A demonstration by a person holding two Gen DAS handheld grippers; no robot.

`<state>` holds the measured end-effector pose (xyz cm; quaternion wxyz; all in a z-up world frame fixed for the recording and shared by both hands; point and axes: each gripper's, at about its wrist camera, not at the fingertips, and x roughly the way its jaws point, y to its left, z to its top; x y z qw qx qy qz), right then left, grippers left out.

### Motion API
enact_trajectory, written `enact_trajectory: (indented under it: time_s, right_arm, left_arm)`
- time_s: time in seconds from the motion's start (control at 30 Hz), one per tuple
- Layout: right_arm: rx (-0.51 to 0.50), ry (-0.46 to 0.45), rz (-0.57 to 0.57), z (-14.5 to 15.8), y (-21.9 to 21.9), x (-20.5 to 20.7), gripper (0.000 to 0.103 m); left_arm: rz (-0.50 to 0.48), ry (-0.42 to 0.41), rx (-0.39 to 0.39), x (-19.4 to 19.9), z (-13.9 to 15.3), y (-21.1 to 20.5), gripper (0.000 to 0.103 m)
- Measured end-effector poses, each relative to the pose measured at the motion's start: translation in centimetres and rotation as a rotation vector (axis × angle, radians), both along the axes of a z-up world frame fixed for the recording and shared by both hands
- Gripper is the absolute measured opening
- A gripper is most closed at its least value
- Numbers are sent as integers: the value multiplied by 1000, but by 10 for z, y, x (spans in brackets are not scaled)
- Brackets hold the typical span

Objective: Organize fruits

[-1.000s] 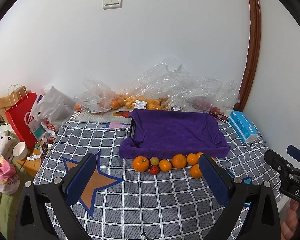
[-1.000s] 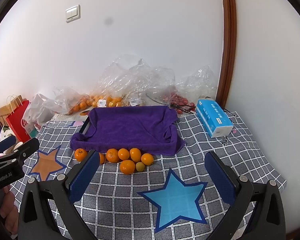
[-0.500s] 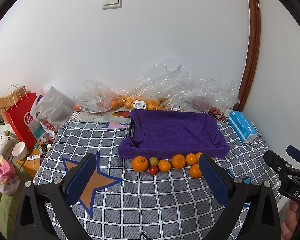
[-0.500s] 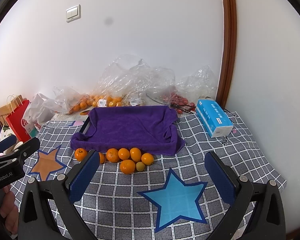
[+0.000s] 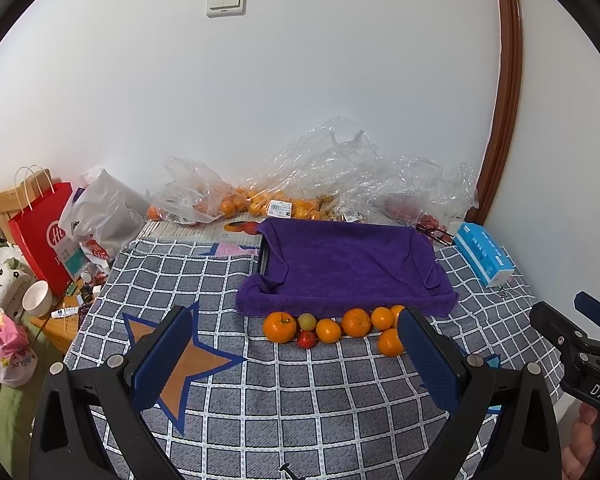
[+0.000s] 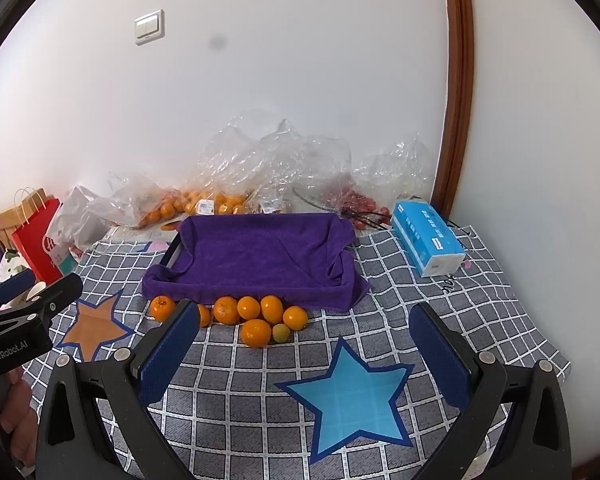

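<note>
Left wrist view: left tongs (image 5: 296, 356) are held spread and empty above the checked cloth (image 5: 300, 408). A row of oranges (image 5: 356, 322) is seen touching the front edge of the purple towel (image 5: 348, 268).

Right wrist view: right tongs (image 6: 304, 348) are likewise spread, empty. The oranges (image 6: 256, 332) lie ahead, against the towel-lined tray (image 6: 260, 256)

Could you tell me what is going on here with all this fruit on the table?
A person holds a gripper in each hand above a checked tablecloth. The left gripper and the right gripper are both open and hold nothing. A row of loose oranges, with a small red fruit among them, lies in front of a tray covered by a purple towel. The towel has no fruit on it yet, so sorting has not begun.
</note>
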<state>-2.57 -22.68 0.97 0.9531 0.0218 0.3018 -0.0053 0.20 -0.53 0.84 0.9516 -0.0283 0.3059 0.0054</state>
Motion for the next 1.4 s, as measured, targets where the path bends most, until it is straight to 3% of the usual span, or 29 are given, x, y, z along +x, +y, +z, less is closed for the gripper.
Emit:
enact_trajectory:
  time_s: [0.87, 1.03, 1.4]
  right_arm:
    - [-4, 3, 6, -6, 0, 12, 103]
    - [-50, 32, -10, -16, 5, 27, 103]
    - [-26, 100, -2, -43, 4, 64, 103]
  left_arm:
    - [-2, -3, 1, 0, -6, 4, 103]
    - [9, 13, -9, 13, -13, 10, 103]
    - [29, 89, -6, 50, -40, 26, 102]
